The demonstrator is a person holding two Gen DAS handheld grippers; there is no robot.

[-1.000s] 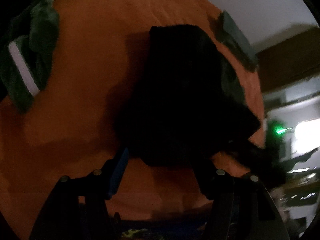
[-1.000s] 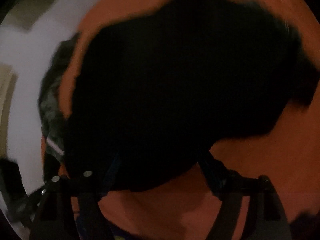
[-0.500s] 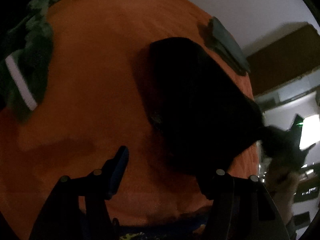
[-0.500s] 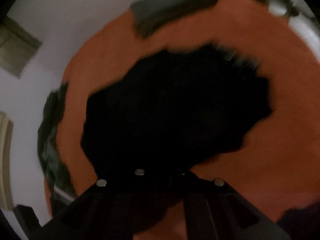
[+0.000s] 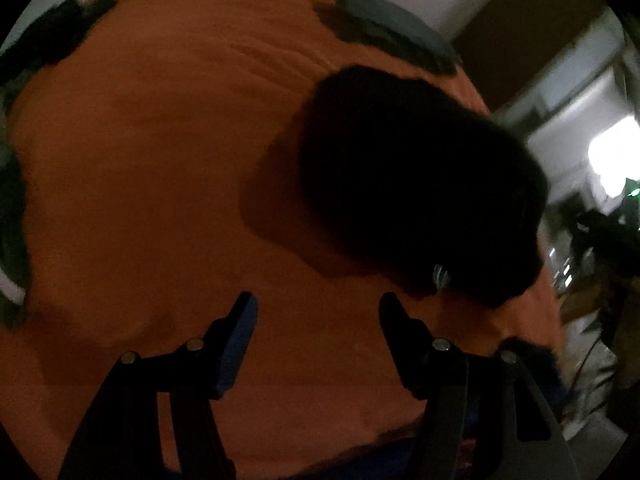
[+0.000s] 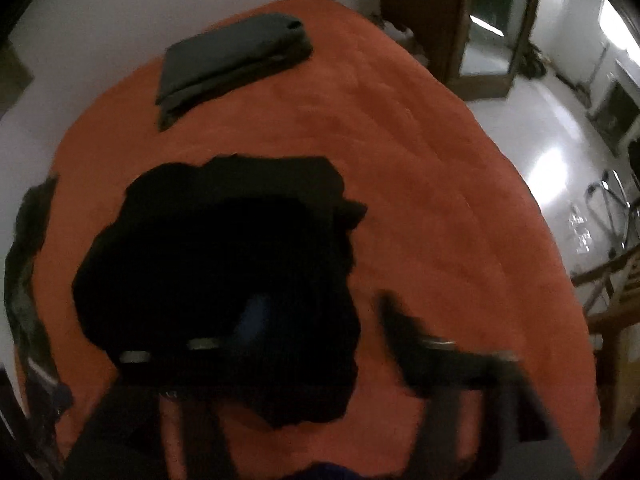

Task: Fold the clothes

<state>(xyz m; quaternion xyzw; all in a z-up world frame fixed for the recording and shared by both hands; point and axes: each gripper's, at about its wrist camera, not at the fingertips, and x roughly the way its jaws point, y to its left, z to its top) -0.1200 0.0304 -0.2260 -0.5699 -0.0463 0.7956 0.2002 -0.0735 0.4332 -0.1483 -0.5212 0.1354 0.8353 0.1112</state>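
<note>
Left wrist view: the left gripper (image 5: 318,312) hangs over the orange cover (image 5: 160,160) with its jaws wide apart and only bare cover between them. Just past its right finger (image 5: 394,320) lies the black garment (image 5: 420,184), a dark heap resting on the cover, not touched by either finger. A small pale tag (image 5: 440,276) shows at the heap's near edge. Farther off, by the cover's far rim, sits a folded grey garment (image 5: 384,28), well apart from the black one. Dark green clothes (image 5: 52,36) lie along the cover's left rim.

Right wrist view: the right gripper (image 6: 316,312) is blurred, its jaws opening. Its left finger (image 6: 252,320) shows against the black garment and its right finger (image 6: 400,320) against bare cover; the pads do not press on the cloth. The black garment lies crumpled on the cover's near left part. Beyond it the folded grey garment rests near the far edge, and pale floor (image 6: 552,160) lies to the right.
</note>
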